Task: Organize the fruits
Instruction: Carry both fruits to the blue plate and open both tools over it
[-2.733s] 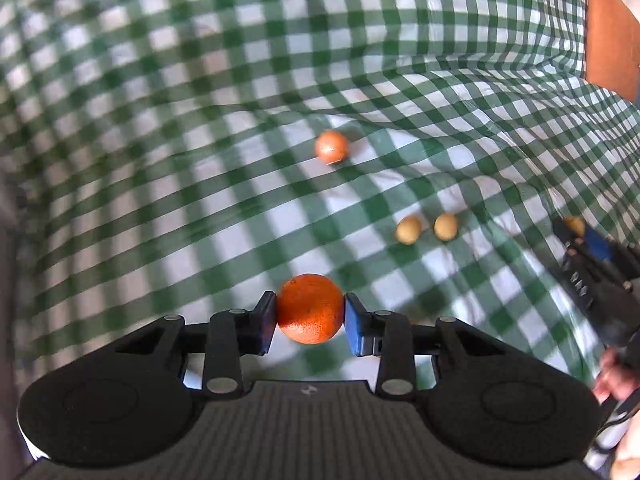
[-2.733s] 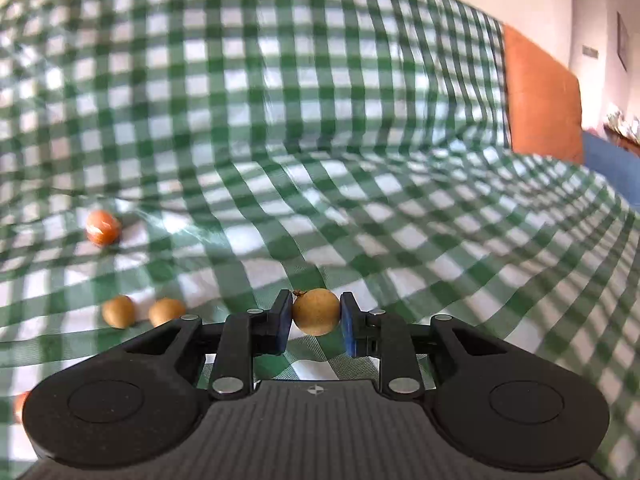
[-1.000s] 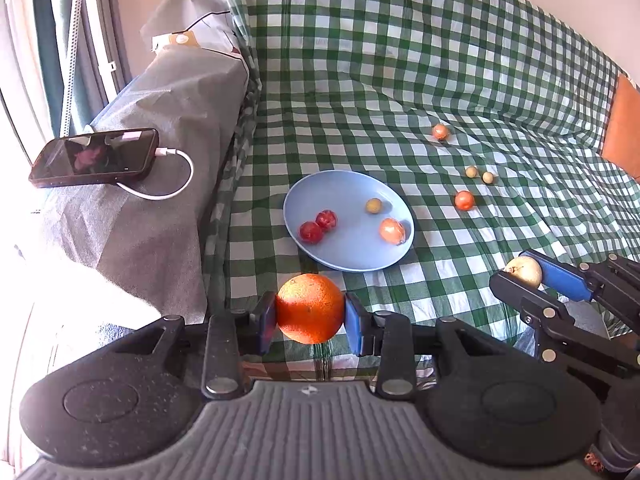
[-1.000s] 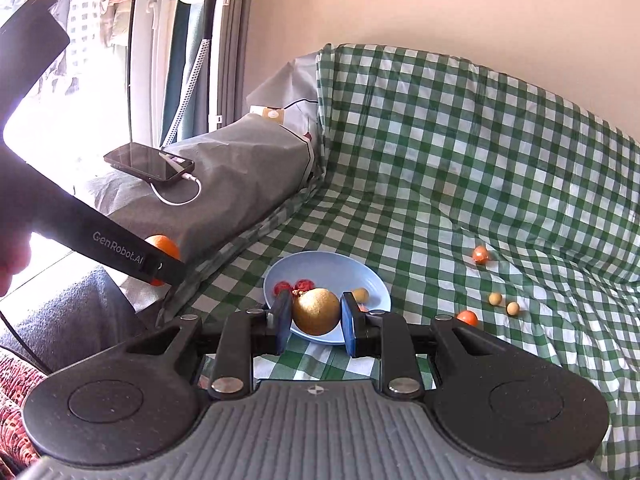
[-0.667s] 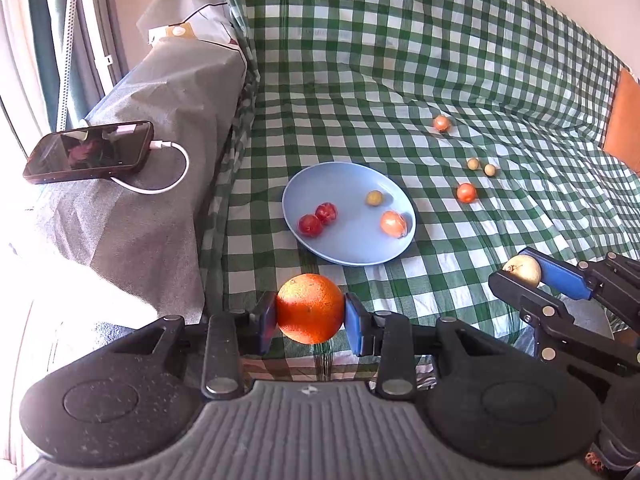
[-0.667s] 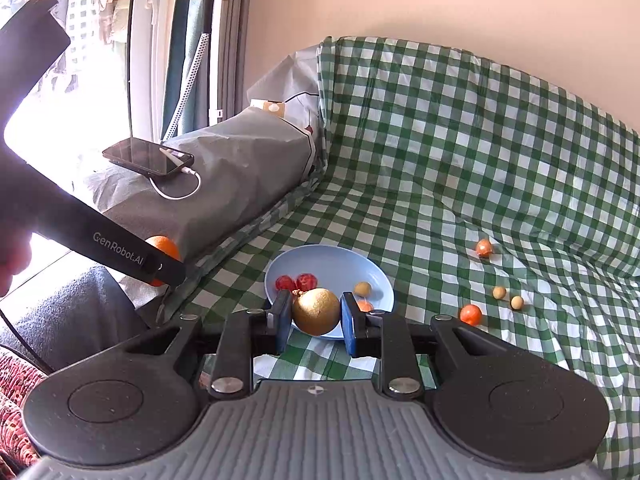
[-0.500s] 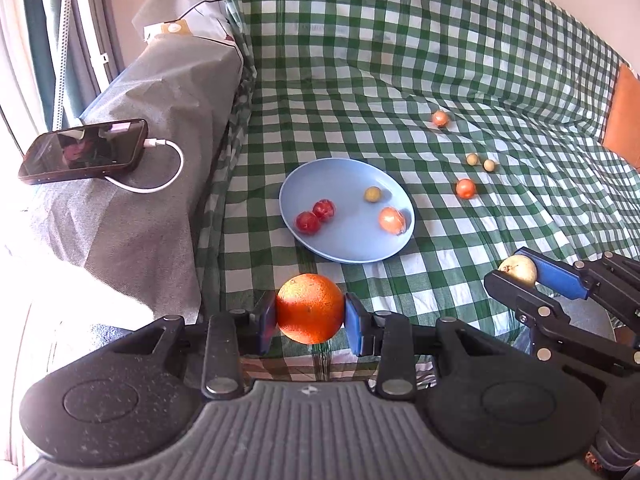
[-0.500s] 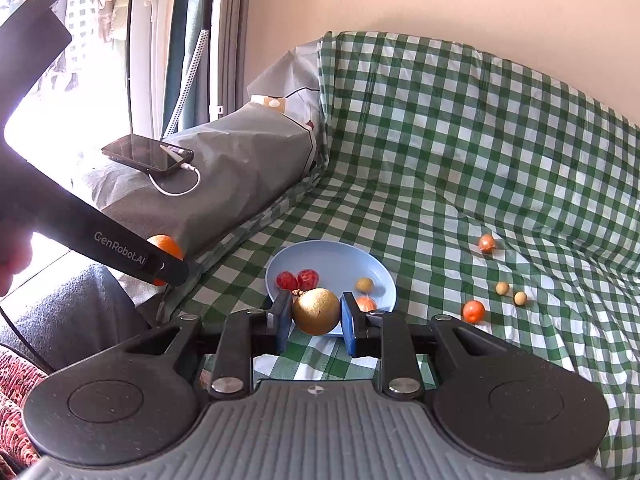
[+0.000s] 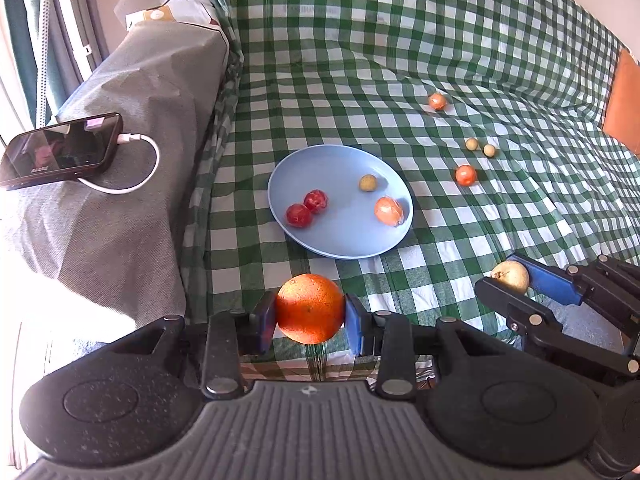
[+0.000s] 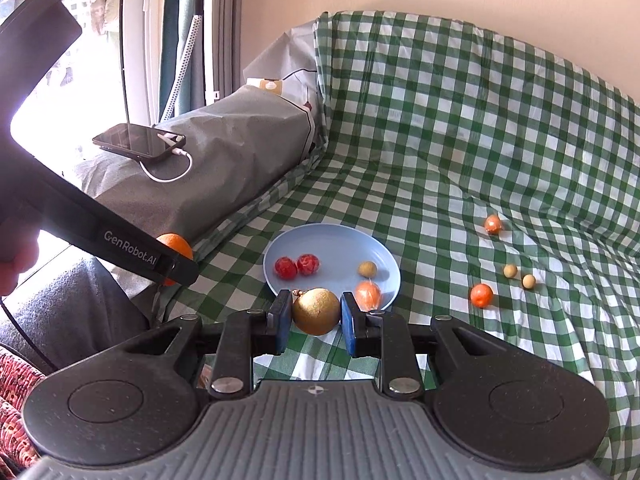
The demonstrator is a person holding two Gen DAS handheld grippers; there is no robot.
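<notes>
Both claws nearer plate; left claw grips orange, "GenRobot.AI"; right claw grips pear.

The left gripper points steeply downward, its two blue pads pressed against the sides of an orange that sits squarely between them. The right gripper tilts down less steeply and clamps a tan round fruit between its pads. In the left wrist view the right gripper lies to the right of the left claw, a little ahead of it. A hand shows at the far left behind the left gripper's body.
</notes>
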